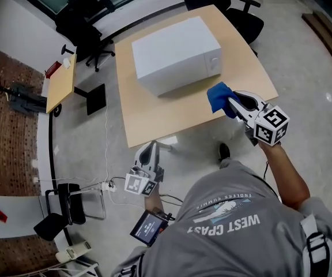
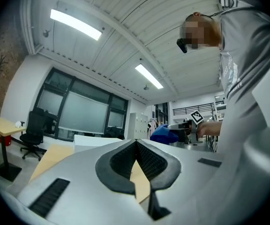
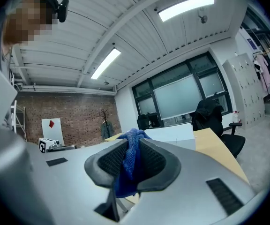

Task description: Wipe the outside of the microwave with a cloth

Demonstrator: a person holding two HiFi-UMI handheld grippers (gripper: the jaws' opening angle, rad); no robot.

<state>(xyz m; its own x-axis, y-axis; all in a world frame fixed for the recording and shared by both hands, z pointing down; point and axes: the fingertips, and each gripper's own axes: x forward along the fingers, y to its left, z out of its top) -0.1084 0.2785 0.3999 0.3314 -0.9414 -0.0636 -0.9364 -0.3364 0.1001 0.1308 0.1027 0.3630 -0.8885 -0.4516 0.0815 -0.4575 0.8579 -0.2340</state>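
A white microwave stands on a light wooden table, its door and dial facing right in the head view. My right gripper is shut on a blue cloth and hovers over the table's near right part, just short of the microwave's front corner. In the right gripper view the blue cloth is pinched between the pads, with the microwave beyond. My left gripper is shut and empty, low beside the table's near edge; its view shows the microwave and the cloth.
Black office chairs stand behind the table. A smaller wooden desk is at the left. A power strip and cables lie on the floor. A person in a grey shirt holds both grippers.
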